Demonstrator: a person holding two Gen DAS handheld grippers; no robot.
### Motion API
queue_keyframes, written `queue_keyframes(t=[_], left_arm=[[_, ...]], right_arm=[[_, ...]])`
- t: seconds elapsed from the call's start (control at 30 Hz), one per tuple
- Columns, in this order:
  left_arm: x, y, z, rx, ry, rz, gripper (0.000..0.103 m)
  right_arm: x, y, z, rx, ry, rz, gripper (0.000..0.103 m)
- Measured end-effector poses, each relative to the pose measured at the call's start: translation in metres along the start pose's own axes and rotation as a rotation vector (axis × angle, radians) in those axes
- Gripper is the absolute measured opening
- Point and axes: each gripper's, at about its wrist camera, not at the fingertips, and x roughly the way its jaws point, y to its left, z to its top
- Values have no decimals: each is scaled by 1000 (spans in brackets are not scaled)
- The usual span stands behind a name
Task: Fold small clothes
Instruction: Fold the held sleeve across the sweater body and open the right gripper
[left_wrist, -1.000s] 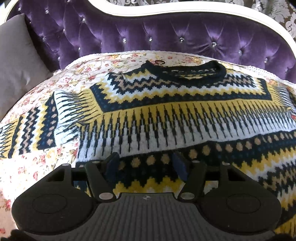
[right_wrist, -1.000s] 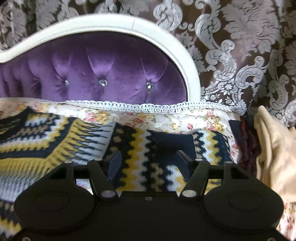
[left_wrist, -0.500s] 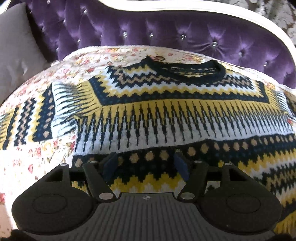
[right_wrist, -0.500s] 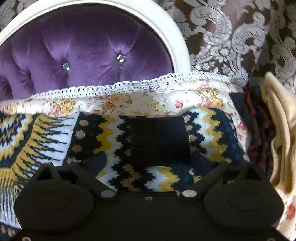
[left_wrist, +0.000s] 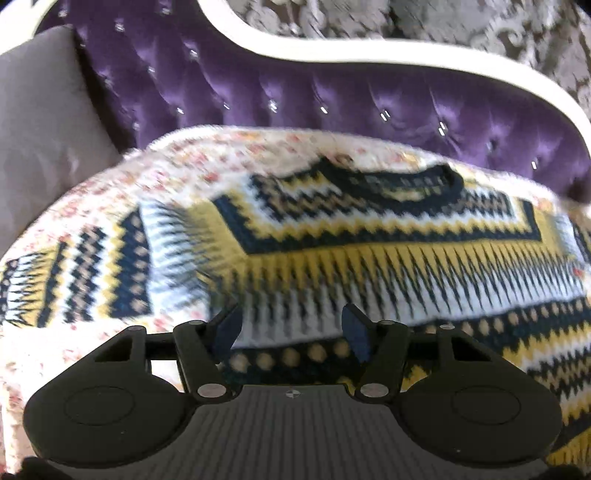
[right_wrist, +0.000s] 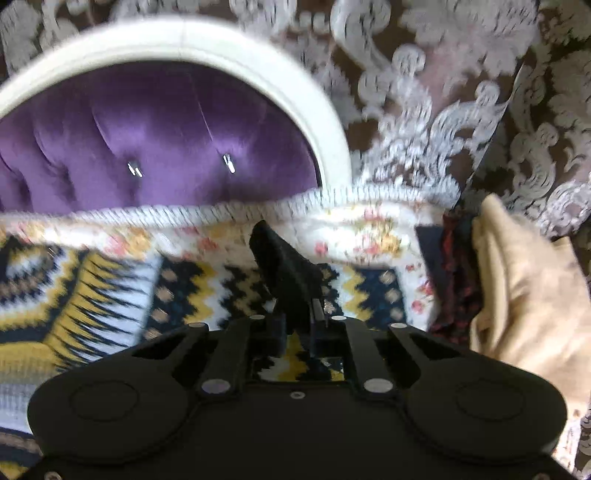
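Right gripper (right_wrist: 299, 325), wide a moment ago, now closes on the sweater's dark cuff (right_wrist: 284, 266), starting the sleeve fold; left gripper (left_wrist: 291, 328) hangs apart, empty, narrowing.

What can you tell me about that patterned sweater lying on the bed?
The sweater is a thick knit in zigzag bands of navy, yellow, white and tan, with a dark ribbed collar. It lies spread flat, front up, on a floral bedspread, collar toward the purple headboard, sleeves out to the sides. The right gripper is closing on the dark cuff of one sleeve, pinched up off the bed. The left gripper hangs open above the hem.
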Motion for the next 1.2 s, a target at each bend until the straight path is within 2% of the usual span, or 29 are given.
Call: queue_keyframes(t=[0.17, 0.37, 0.5, 0.63, 0.73, 0.9, 0.97, 1.0, 1.03, 1.07, 1.2], left_arm=[[-8, 25, 10, -44, -30, 54, 58], [-7, 61, 19, -134, 1, 65, 58], [-8, 80, 20, -183, 12, 68, 58], [-8, 91, 20, -213, 19, 67, 58], [-7, 95, 19, -225, 24, 67, 58], [-3, 98, 17, -233, 37, 64, 59], [-2, 98, 17, -236, 41, 58, 59], [-1, 98, 17, -237, 42, 57, 59], [-1, 98, 17, -239, 42, 56, 59], [-1, 98, 17, -239, 42, 55, 59], [2, 100, 17, -248, 43, 57, 58]], right_arm=[[-54, 39, 24, -9, -67, 140, 18], [-103, 134, 43, -73, -107, 405, 18], [-117, 215, 36, -154, -96, 578, 18], [-106, 295, 9, -245, -43, 697, 18], [-89, 343, -18, -290, 14, 740, 18], [-65, 388, -68, -377, 73, 743, 20], [-64, 390, -85, -398, 88, 756, 32], [-65, 390, -91, -409, 87, 747, 34], [-66, 389, -93, -415, 82, 742, 50], [-70, 383, -93, -412, 60, 743, 62], [-82, 345, -81, -341, -20, 744, 65]])
